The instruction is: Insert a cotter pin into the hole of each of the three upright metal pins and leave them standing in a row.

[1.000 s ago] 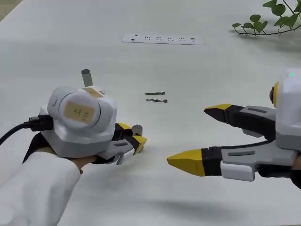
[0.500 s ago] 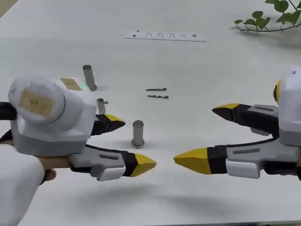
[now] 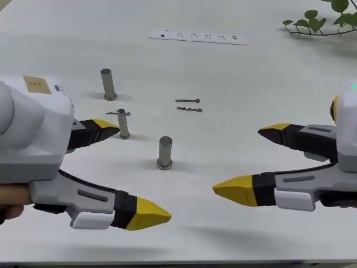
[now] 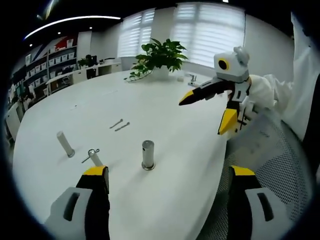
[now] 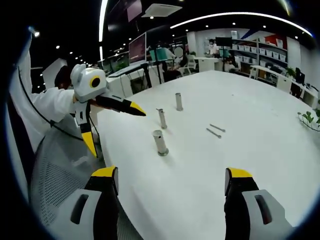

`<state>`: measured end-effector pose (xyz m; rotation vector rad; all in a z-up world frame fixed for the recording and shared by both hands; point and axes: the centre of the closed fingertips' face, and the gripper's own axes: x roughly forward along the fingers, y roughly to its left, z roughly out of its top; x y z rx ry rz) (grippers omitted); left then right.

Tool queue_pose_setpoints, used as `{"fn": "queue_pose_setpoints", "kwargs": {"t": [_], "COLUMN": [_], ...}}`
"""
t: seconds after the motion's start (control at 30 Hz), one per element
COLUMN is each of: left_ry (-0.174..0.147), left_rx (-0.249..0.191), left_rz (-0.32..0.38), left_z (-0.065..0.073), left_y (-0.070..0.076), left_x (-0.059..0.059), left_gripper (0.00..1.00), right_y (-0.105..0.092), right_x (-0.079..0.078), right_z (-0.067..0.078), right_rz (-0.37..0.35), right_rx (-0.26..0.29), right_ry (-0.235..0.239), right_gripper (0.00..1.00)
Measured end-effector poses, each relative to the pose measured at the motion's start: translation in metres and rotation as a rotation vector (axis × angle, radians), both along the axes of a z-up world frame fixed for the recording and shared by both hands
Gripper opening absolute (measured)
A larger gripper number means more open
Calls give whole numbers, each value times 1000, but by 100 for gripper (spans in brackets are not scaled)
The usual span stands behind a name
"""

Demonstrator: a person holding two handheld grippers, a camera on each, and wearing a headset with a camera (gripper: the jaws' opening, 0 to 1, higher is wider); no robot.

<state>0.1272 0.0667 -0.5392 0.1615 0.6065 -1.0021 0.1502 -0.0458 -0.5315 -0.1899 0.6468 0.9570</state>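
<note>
Grippers first: we find the left gripper (image 3: 127, 170) and the right gripper (image 3: 242, 161) both low over the near edge of the table (image 3: 251, 78), jaws spread wide, nothing held in either. Just beyond and between them stands the near pin (image 3: 164, 152), a short grey steel cylinder on a flanged foot, upright, with no cotter in it. Behind it to the left, the middle pin (image 3: 123, 125) is upright and carries a cotter (image 3: 118, 113) across its top, close to the left gripper's upper jaw tip. The far pin (image 3: 107, 84) stands upright beyond, no cotter visible in it. The three make a slanted row. Two loose cotters (image 3: 188, 101), thin wire with looped heads, lie side by side on the table, right of the pins and well apart from both grippers.

We judge one pin of three fitted; the step in hand is fetching the second cotter. That calls for a fine pinch on thin wire lying flat on a smooth matte white top, then steadying a pin with the other gripper. Farther back lie a white power strip (image 3: 198, 37) and a leafy plant (image 3: 321, 19).
</note>
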Motion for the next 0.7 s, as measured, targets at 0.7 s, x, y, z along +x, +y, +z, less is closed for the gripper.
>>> {"fn": "queue_pose_setpoints", "kwargs": {"t": [0.7], "left_ry": [57], "left_rx": [-31], "left_rz": [28], "left_z": [0], "left_y": [8], "left_x": [-8], "left_gripper": [99], "right_y": [-2], "right_x": [46], "right_z": [12], "right_rz": [185], "right_rx": [-166], "right_ry": [-70], "right_gripper": [69]}}
